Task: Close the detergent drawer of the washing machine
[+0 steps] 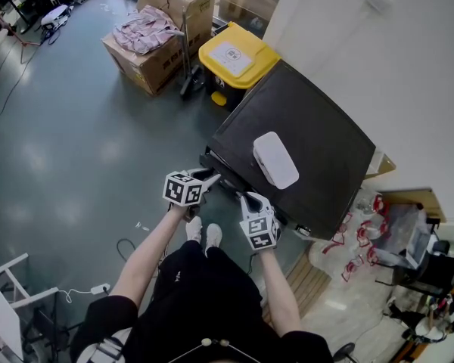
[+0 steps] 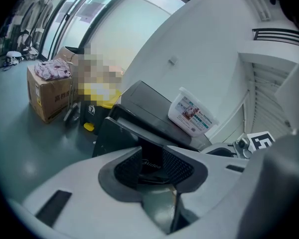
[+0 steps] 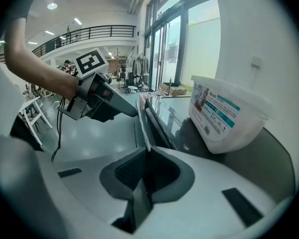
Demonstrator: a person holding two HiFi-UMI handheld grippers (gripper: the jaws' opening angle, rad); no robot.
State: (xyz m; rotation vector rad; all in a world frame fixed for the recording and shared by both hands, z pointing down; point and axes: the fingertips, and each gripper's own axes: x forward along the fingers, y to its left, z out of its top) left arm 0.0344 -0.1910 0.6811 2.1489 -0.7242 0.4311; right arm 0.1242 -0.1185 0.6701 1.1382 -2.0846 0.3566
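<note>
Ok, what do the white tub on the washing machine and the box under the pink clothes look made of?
White tub: likely plastic, smooth with a soft sheen and a printed label. Box: cardboard, matte brown, print on its side.

Both bare forearms (image 1: 147, 259) reach forward and downward. We see the left white two-jaw gripper (image 1: 210, 177) with jaws apart. The right white two-jaw gripper (image 1: 246, 198) clamps a thin dark panel edge (image 3: 150, 126).
</note>
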